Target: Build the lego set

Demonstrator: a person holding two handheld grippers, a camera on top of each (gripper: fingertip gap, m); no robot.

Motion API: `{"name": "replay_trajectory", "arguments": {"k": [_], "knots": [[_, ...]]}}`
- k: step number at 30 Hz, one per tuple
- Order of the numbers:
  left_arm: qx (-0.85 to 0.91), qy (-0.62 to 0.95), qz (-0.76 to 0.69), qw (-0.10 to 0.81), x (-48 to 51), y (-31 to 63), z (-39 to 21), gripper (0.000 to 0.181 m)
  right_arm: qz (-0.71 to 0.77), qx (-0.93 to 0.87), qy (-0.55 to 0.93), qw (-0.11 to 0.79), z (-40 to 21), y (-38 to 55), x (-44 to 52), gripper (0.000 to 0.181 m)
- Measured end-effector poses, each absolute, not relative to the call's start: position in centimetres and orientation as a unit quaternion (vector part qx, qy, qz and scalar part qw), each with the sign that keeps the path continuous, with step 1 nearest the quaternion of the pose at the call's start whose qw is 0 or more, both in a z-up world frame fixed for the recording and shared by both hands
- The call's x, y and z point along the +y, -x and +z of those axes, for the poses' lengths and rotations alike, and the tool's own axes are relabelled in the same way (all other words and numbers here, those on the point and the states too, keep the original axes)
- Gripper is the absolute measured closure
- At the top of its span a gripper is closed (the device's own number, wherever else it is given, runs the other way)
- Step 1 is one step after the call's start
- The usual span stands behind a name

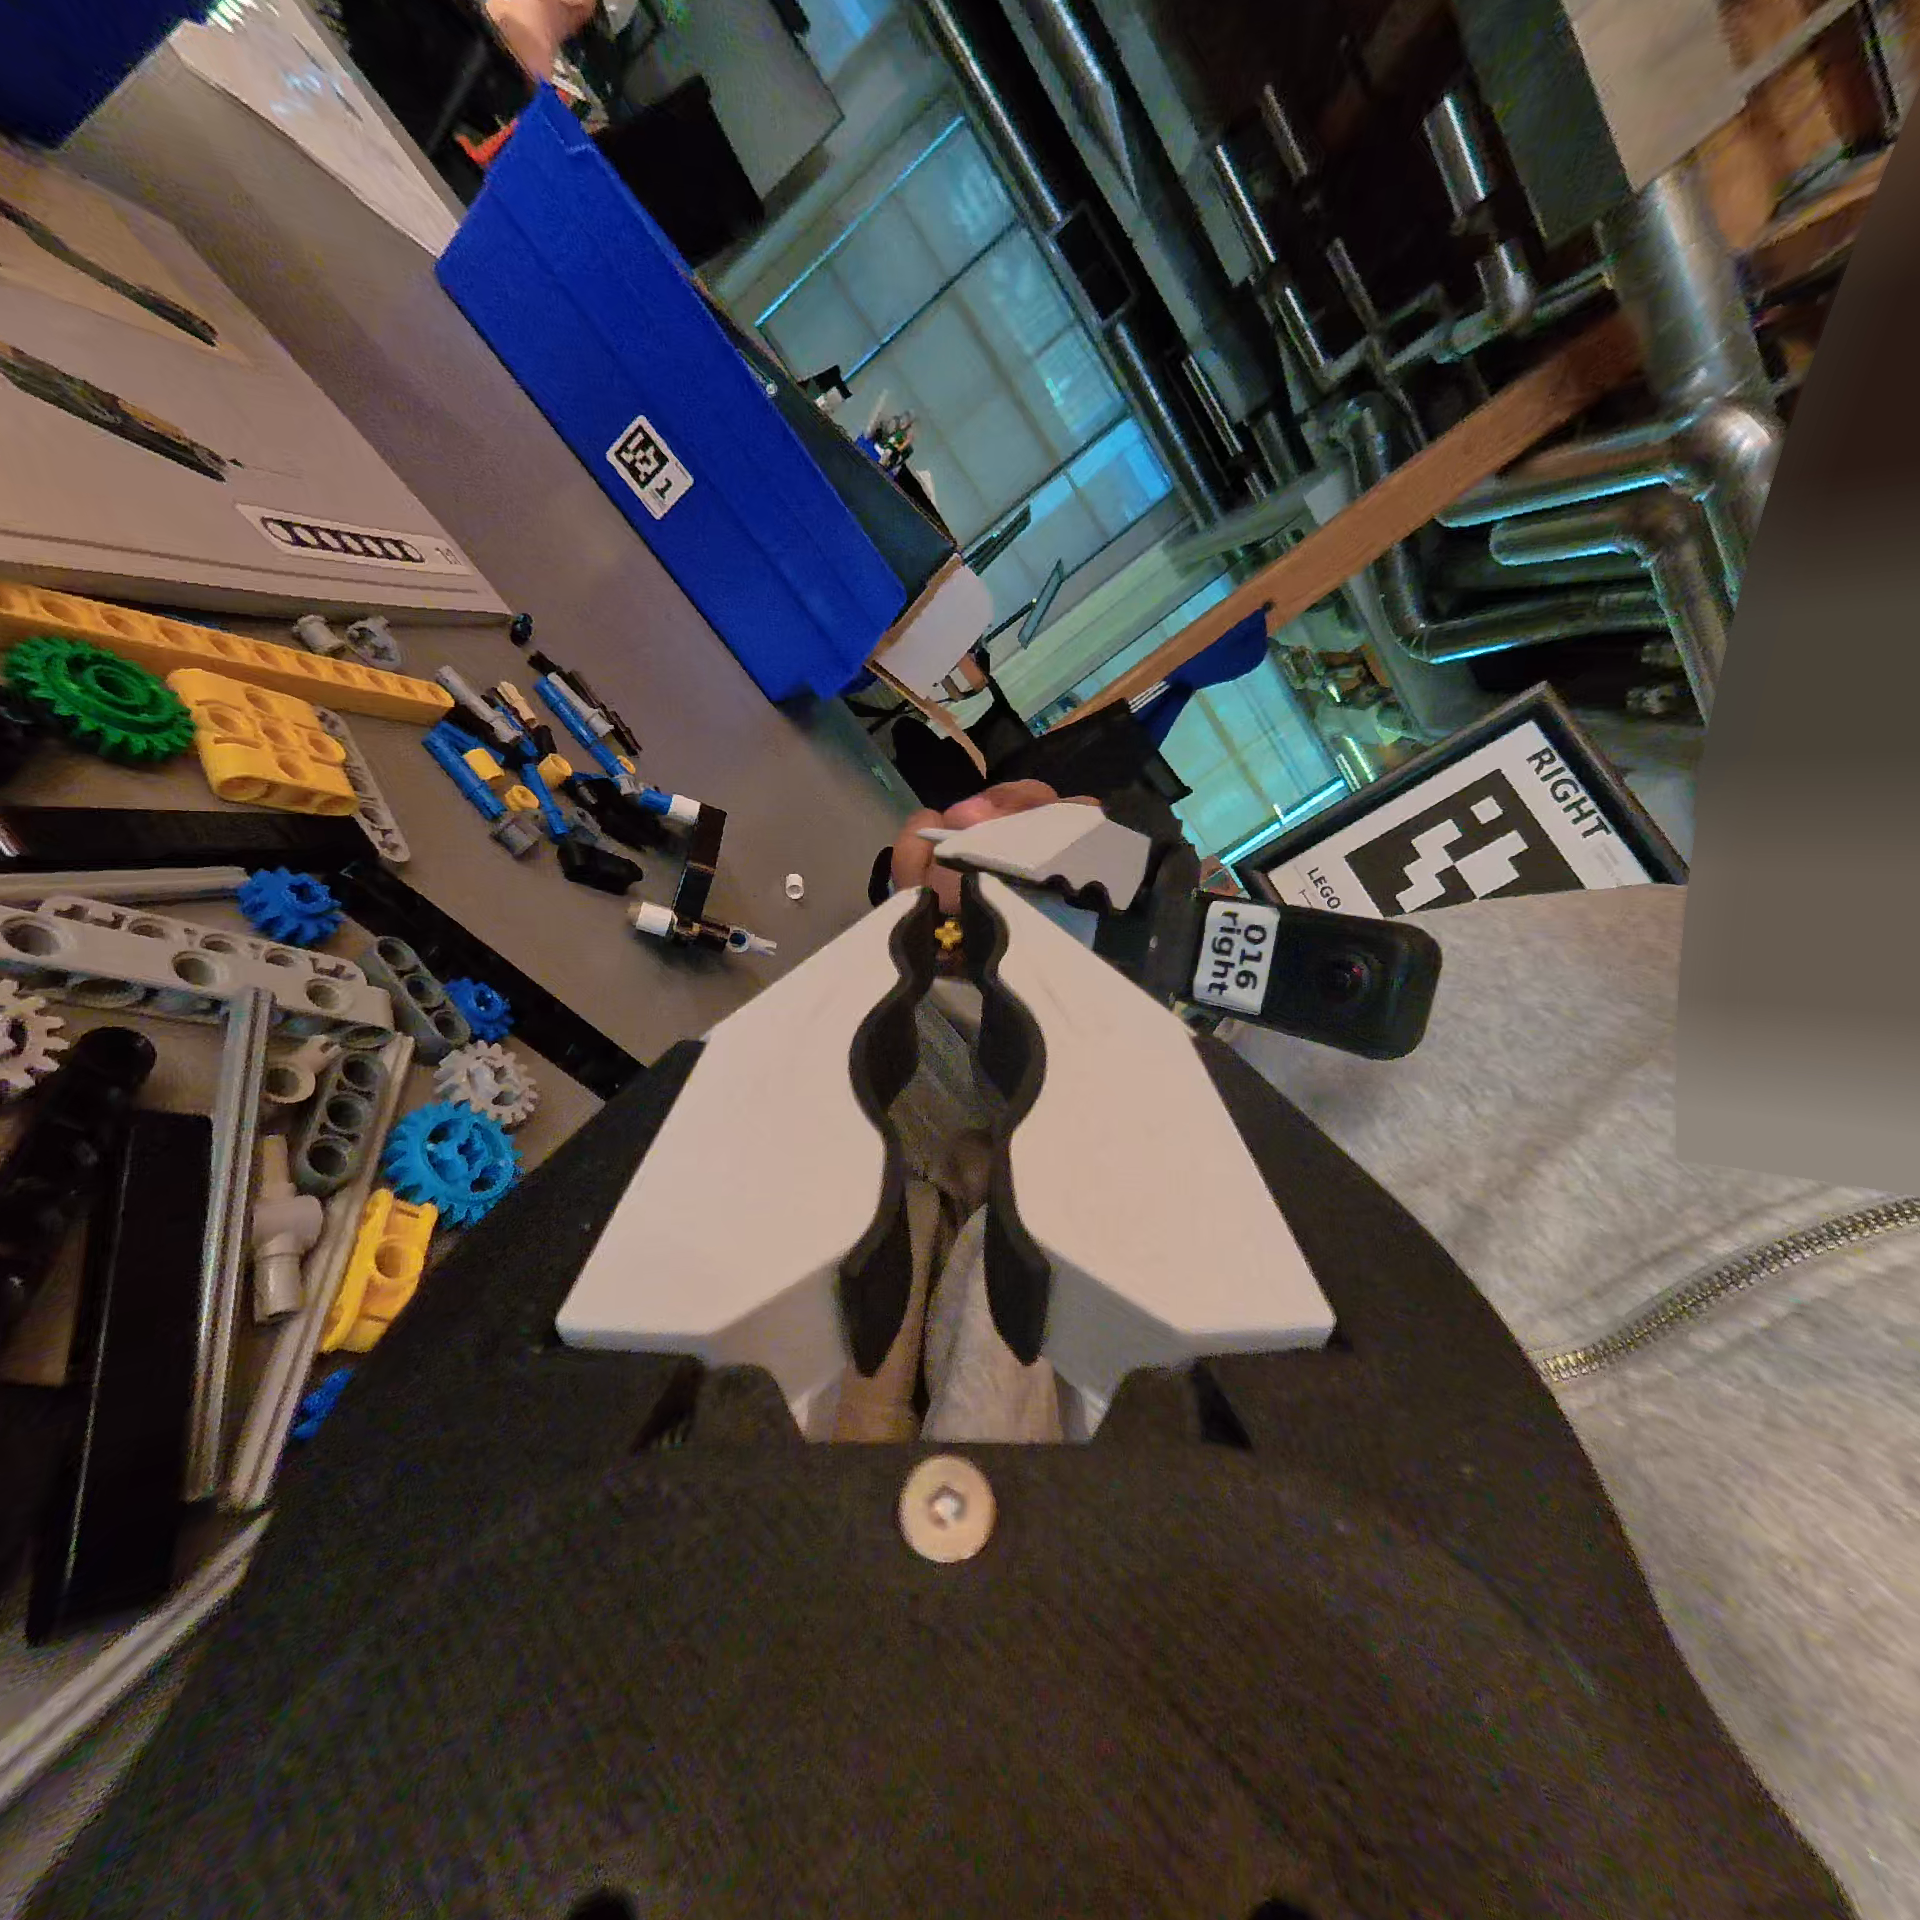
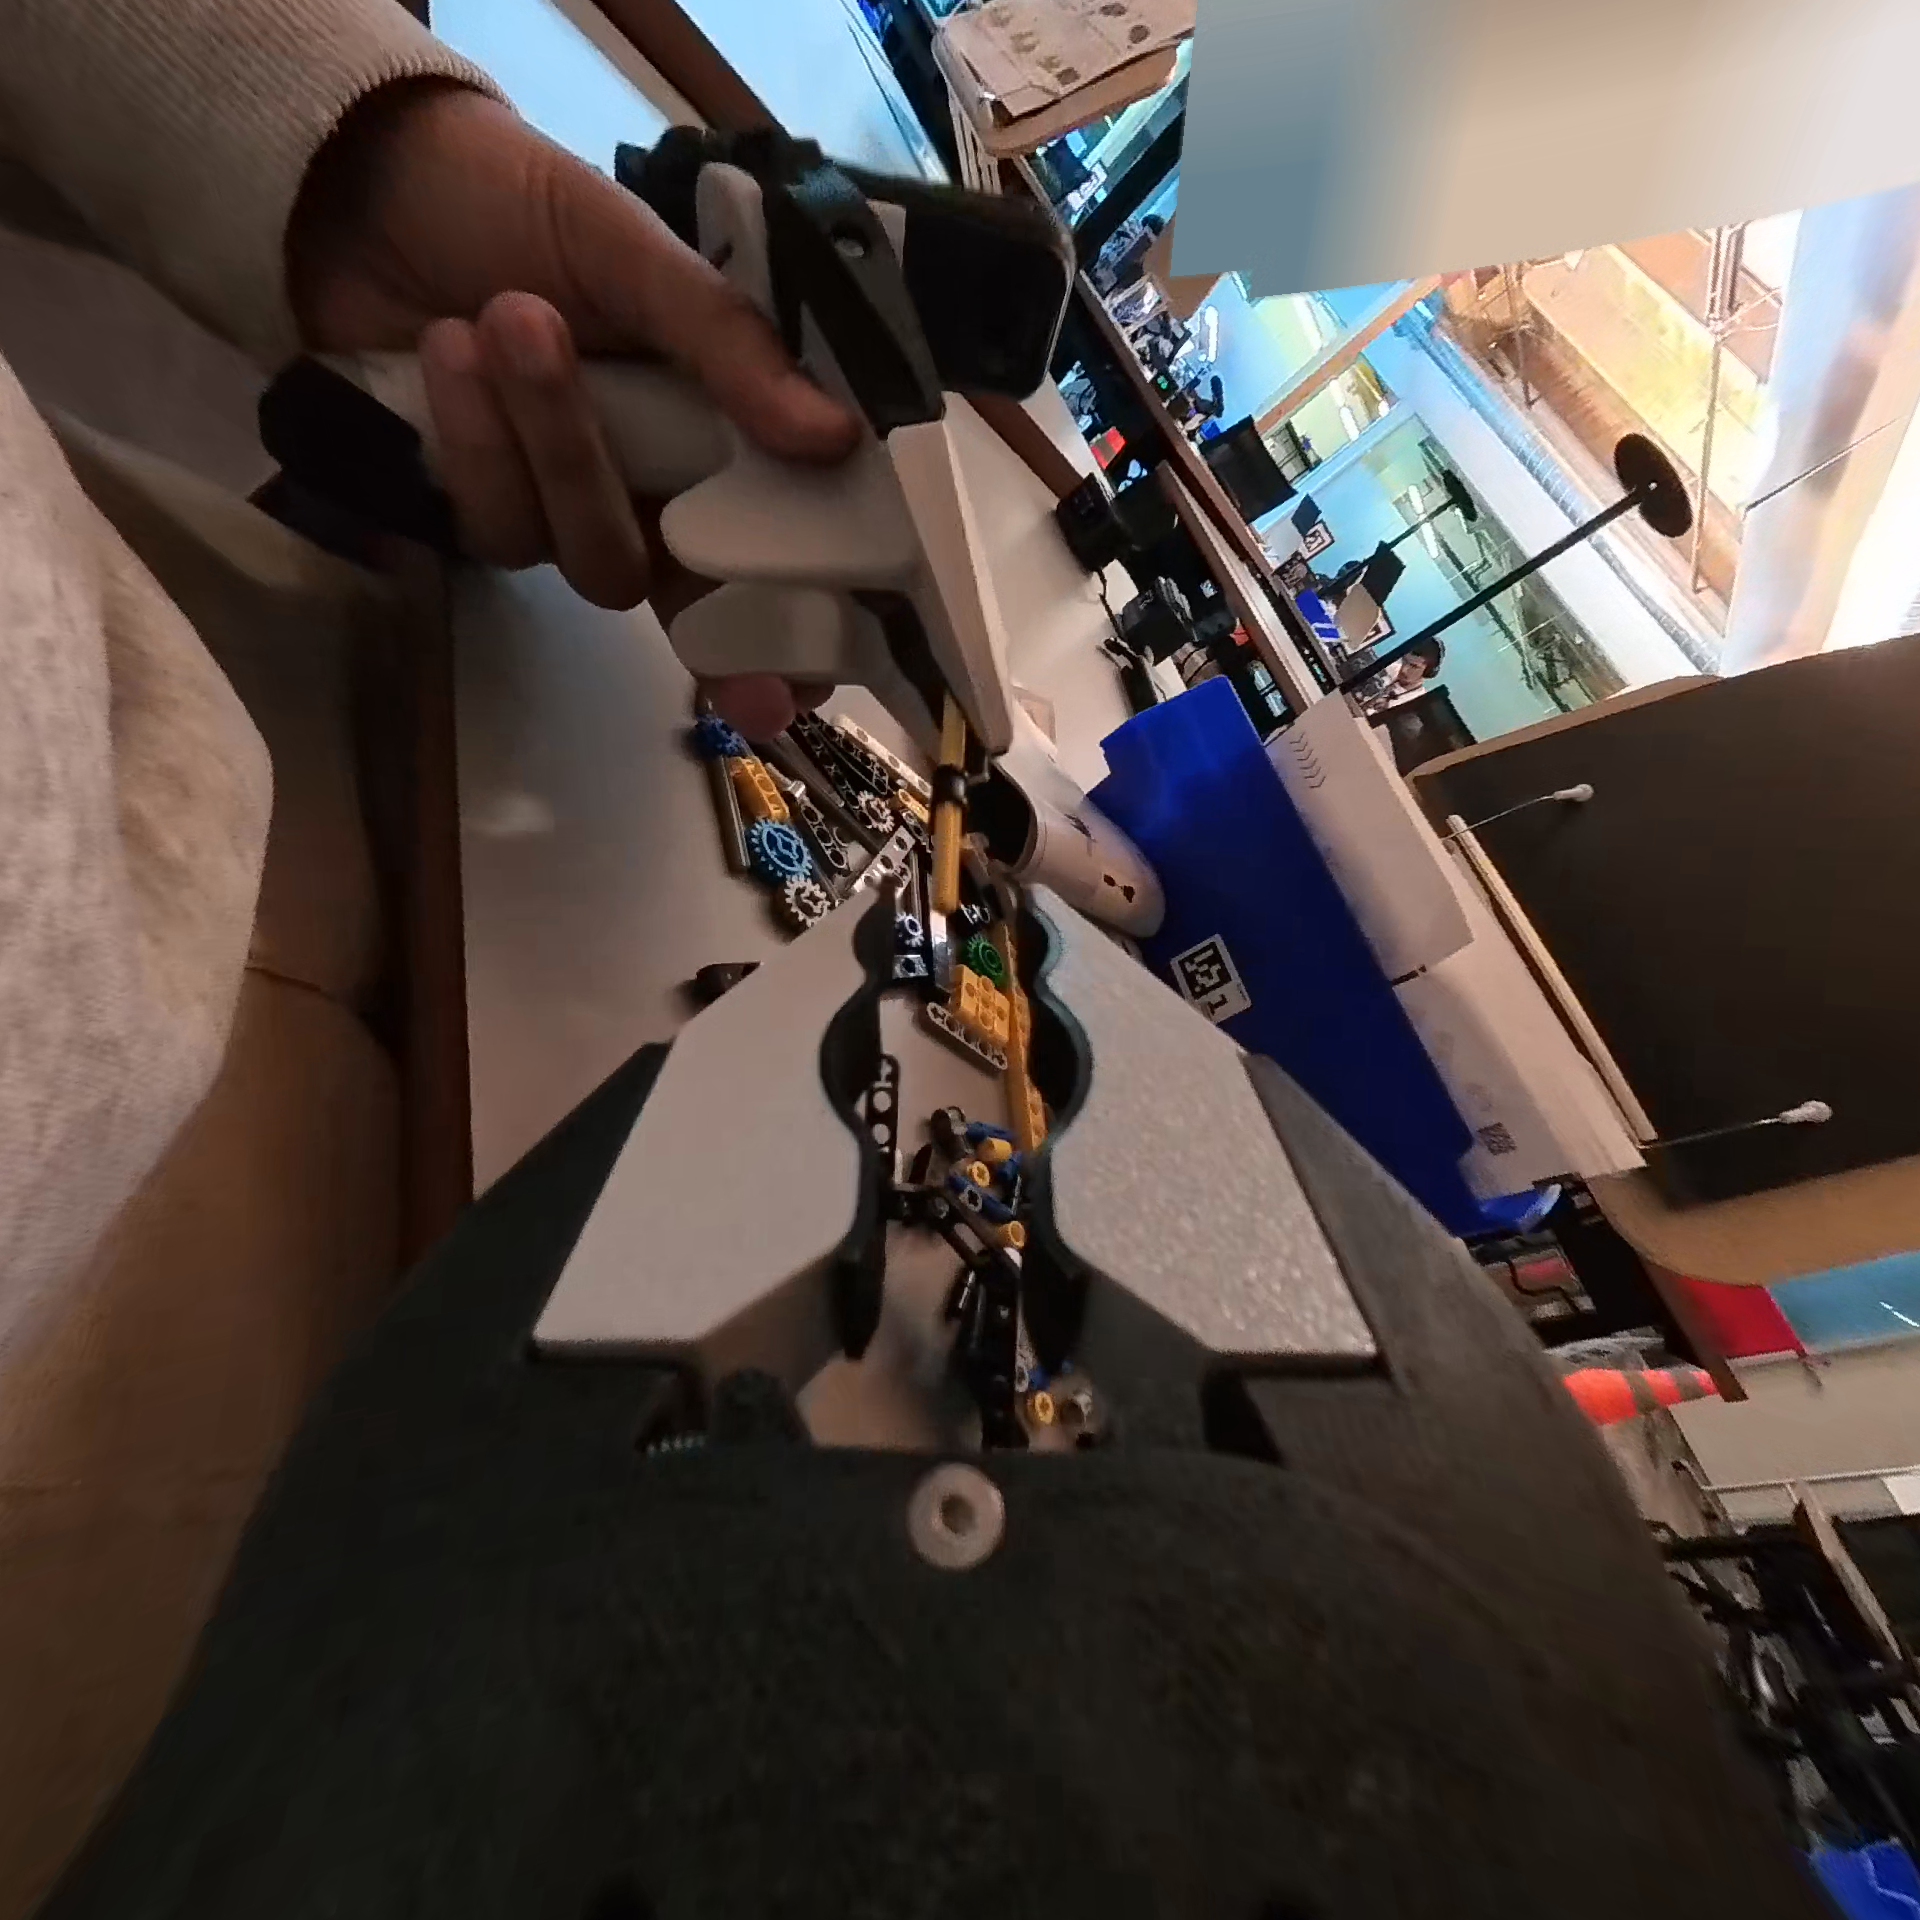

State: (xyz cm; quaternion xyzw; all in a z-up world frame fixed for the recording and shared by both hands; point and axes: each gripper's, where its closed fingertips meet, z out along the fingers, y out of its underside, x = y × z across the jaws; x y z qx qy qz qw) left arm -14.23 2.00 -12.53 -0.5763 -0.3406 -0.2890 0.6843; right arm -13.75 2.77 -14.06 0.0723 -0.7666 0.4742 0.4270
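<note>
My left gripper (image 1: 948, 914) is shut on a thin yellow axle (image 1: 948, 933), seen end-on at its fingertips. In the right wrist view a hand holds that gripper (image 2: 966, 665) above the table, with the yellow axle (image 2: 948, 821) pointing down from it. My right gripper (image 2: 956, 925) is open and empty, its tips just below the axle's lower end. It also shows in the left wrist view (image 1: 1049, 857), right beyond the left fingertips. Loose Lego parts lie on the grey table (image 1: 644, 935): a green gear (image 1: 99, 696), yellow beams (image 1: 265, 753), blue gears (image 1: 452, 1158), grey beams and blue pins (image 1: 540, 748).
A blue bin (image 1: 665, 416) stands at the far side of the table, also in the right wrist view (image 2: 1268, 935). An open instruction booklet (image 1: 156, 416) lies beyond the parts. A framed marker sign (image 1: 1486, 831) stands to the right. A person's grey zipped top (image 1: 1662, 1351) is close by. Left and right tips are no more than a few centimetres apart. The green gear (image 1: 99, 696) is about equally far from each gripper, around 12 centimeters. It turns up in the right wrist view (image 2: 987, 955) as well.
</note>
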Motion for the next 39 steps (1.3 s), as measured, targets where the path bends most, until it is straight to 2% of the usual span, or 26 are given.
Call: {"name": "replay_trajectory", "arguments": {"k": [8,16,23,27,35,39], "knots": [[-0.343,0.576,-0.297,0.680,2.2,14.2,-12.6,0.180,0.481,-0.764,-0.081,0.423,-13.9,13.2,2.8,0.178],[-0.339,0.579,-0.298,0.679,2.3,14.1,-12.6,0.180,0.488,-0.765,-0.073,0.414,-13.7,13.2,2.9,0.179],[-0.324,0.638,-0.227,0.661,2.6,14.1,-13.8,0.168,0.502,-0.766,-0.036,0.400,-13.9,14.2,3.6,0.179],[-0.323,0.651,-0.202,0.657,2.5,14.3,-14.1,0.162,0.539,-0.751,0.005,0.382,-12.9,15.0,4.4,0.179],[-0.308,0.685,-0.128,0.648,2.5,14.7,-14.7,0.162,0.554,-0.715,0.137,0.405,-11.0,19.6,11.7,0.179],[-0.302,0.694,-0.120,0.642,2.6,14.6,-14.9,0.162,0.601,-0.673,0.208,0.378,-9.9,21.0,14.8,0.178]]}}
